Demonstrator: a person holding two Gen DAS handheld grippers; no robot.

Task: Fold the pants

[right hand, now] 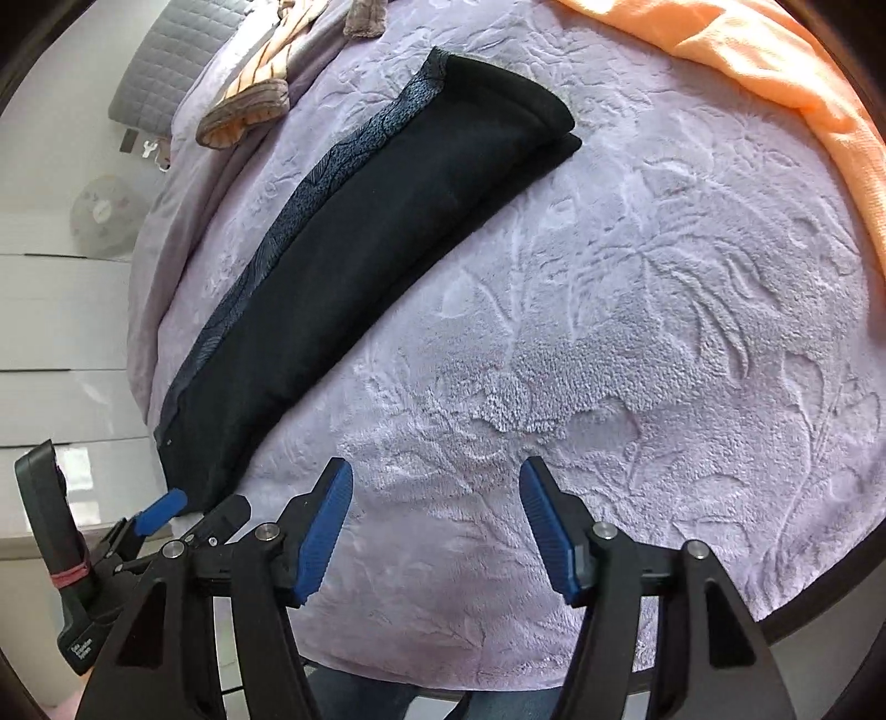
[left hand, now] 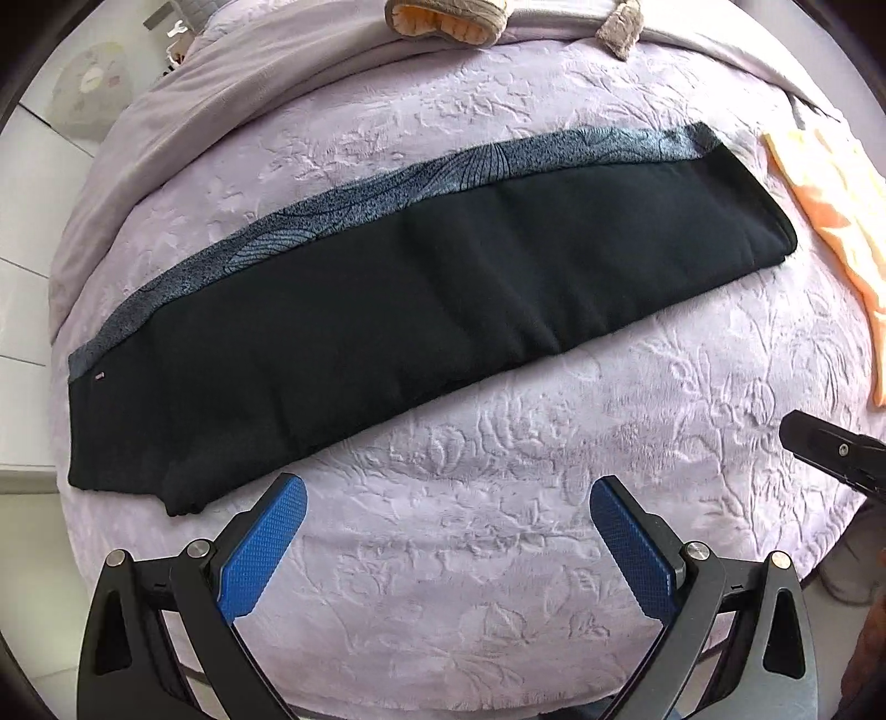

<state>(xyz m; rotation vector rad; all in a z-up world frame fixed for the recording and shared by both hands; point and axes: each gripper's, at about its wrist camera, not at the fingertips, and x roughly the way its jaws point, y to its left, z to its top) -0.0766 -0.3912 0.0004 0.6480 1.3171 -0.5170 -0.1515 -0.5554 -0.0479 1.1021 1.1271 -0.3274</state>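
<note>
We see black pants (left hand: pixel 421 310) folded into a long strip on a lilac bed (left hand: pixel 498 554). Our left gripper (left hand: pixel 448 498) and right gripper (right hand: pixel 436 482) hover nearby, jaws apart and empty.

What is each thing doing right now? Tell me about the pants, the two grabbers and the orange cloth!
Pants: folded lengthwise, flat on the blanket, not held.
Left gripper: open, fingers empty.
Right gripper: open, fingers empty.
Orange cloth: rumpled, apart from the pants.
Blanket: spread out.

A lilac embossed blanket (left hand: pixel 498 554) carries an orange cloth (right hand: pixel 775 61) and striped slippers (left hand: pixel 443 22).
</note>
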